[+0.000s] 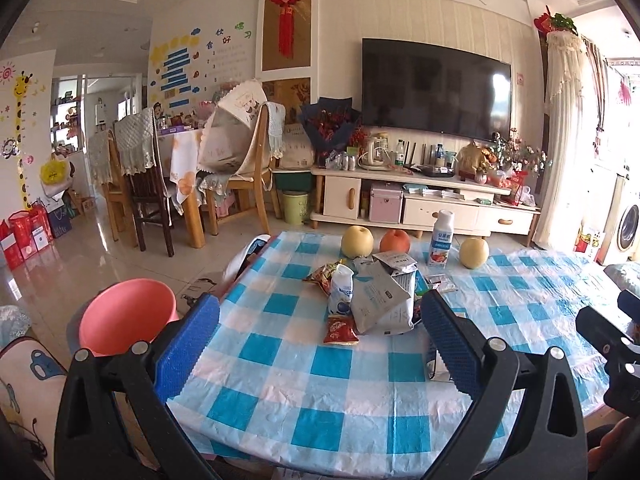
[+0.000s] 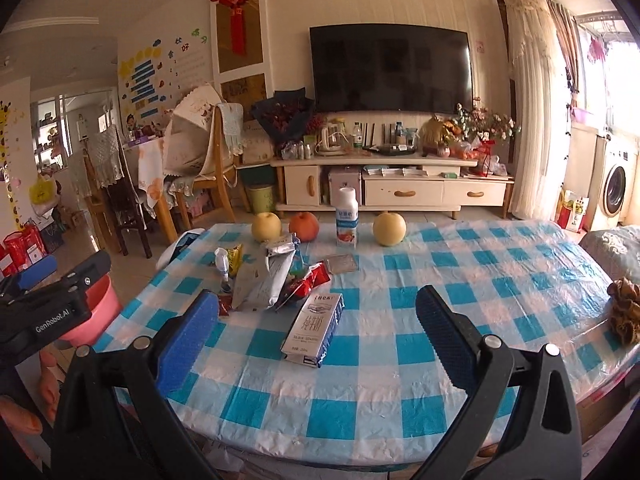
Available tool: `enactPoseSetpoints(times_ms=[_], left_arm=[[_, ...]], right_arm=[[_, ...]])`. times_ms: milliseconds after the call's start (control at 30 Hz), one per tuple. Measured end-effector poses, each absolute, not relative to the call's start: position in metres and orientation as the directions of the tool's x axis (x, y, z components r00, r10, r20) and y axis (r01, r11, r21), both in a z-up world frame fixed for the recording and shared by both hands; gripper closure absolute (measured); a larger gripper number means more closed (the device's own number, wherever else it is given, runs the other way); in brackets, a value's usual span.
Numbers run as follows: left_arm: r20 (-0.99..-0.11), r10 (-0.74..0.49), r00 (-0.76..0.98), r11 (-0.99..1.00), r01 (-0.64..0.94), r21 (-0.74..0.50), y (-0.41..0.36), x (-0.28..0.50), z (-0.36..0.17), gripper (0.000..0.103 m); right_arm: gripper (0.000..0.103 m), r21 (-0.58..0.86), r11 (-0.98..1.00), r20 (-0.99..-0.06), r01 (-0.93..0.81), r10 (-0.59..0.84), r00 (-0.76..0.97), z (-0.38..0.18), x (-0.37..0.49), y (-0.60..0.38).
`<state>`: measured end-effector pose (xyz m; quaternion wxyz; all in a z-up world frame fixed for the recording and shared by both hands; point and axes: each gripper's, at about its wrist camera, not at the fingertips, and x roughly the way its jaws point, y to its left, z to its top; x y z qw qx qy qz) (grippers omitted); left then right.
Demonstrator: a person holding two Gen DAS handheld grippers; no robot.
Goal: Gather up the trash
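A pile of trash lies on the blue-checked table (image 1: 304, 384): a grey pouch (image 1: 382, 300), a white and blue wrapper (image 1: 341, 292), a red sachet (image 1: 338, 334) and snack wrappers. In the right wrist view the pile (image 2: 264, 280) sits left of a flat milk carton (image 2: 316, 326). A pink bin (image 1: 128, 314) stands on the floor left of the table. My left gripper (image 1: 320, 336) is open and empty, just short of the pile. My right gripper (image 2: 316, 336) is open and empty, its fingers either side of the carton but above it.
Two yellow pears (image 2: 266, 226) (image 2: 389, 229), an orange fruit (image 2: 304, 227) and an upright yoghurt bottle (image 2: 346, 218) stand at the table's far edge. A brown scrunchie (image 2: 624, 316) lies at the right edge. Chairs and a TV cabinet stand beyond.
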<state>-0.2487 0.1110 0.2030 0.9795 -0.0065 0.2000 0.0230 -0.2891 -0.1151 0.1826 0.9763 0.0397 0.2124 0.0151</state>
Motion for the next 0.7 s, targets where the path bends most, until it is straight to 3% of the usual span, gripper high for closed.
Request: enactPoseSetpoints(times_ms=[700], left_arm=[[-0.419,0.058,0.906,0.998,-0.050,0.031,0.115,-0.244,0.195,0.004]], right_arm=[[0.004,0.049,0.998,-0.493,-0.035,0.055,0.868,0.156,-0.275,-0.109]])
